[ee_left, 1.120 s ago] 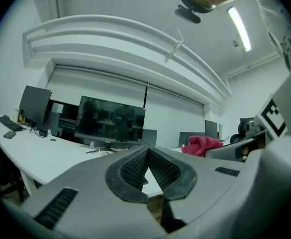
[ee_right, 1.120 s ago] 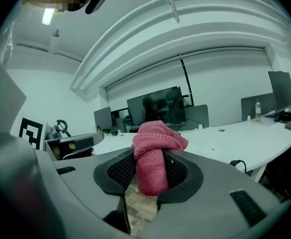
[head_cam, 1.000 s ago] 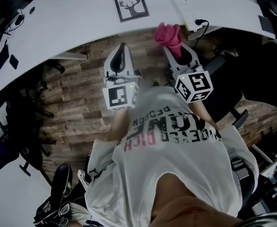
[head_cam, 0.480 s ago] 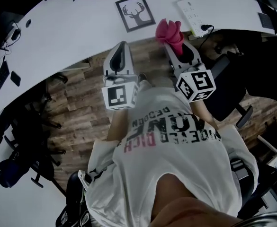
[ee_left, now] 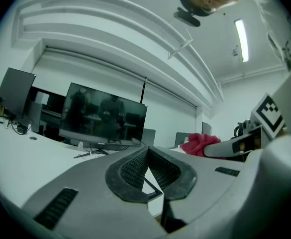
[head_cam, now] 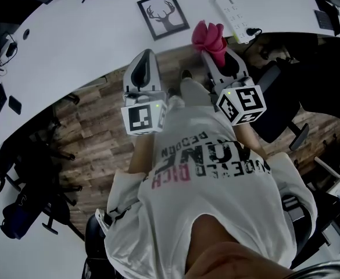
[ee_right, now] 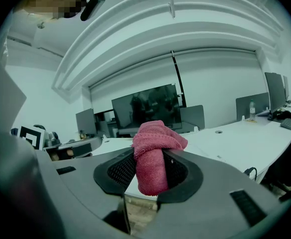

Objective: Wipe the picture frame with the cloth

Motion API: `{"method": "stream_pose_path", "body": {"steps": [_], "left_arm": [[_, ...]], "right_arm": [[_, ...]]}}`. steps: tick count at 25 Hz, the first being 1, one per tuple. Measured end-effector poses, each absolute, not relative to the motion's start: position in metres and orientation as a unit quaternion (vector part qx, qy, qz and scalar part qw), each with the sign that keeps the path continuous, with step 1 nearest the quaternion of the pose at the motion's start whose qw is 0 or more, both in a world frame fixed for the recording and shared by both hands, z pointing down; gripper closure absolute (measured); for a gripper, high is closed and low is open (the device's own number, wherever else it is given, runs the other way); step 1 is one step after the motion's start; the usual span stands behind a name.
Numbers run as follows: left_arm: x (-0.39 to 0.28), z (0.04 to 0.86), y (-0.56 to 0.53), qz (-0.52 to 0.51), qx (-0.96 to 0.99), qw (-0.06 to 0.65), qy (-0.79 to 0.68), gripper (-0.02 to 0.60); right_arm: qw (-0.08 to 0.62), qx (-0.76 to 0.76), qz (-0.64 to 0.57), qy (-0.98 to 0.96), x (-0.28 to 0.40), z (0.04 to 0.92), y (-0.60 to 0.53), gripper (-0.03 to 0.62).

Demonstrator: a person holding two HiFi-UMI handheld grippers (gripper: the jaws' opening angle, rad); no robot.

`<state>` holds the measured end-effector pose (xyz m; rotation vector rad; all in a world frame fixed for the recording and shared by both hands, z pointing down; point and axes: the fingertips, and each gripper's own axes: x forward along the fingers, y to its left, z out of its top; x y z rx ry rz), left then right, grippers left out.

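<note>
Cloth (head_cam: 209, 38) comes nearest: pink, soft and bunched, it is pinched between the jaws of our right gripper (ee_right: 152, 171), a wad standing up past the tips. Our left gripper (ee_left: 146, 153) hangs beside it, jaws pressed together on nothing. Both hover over the wooden floor (head_cam: 100, 127), just short of the table (head_cam: 71, 45) edge. Farther on, the frame (head_cam: 163, 14) lies flat on the white top, deer print facing up, well apart from both grippers and roughly between their lines. A power strip (head_cam: 235, 17) lies to its right. We judge the cloth light and limp (it should drape over the face without scratching). The frame looks light and stiff, likely to skid on the smooth top, and its face may be glass. So we would pin one border or corner with the left gripper and wipe with gentle pressure.
</note>
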<state>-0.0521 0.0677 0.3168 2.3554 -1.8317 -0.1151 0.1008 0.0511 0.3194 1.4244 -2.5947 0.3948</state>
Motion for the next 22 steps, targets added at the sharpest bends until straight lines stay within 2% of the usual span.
{"method": "stream_pose_path", "body": {"steps": [11, 22], "left_arm": [[-0.07, 0.316, 0.021, -0.036, 0.765, 0.087, -0.638, 0.584], [-0.062, 0.313, -0.054, -0.038, 0.739, 0.079, -0.668, 0.584]], "right_arm": [[0.085, 0.461, 0.144, -0.872, 0.092, 0.327, -0.005, 0.474], [0.089, 0.45, 0.15, -0.876, 0.112, 0.333, -0.094, 0.474]]}}
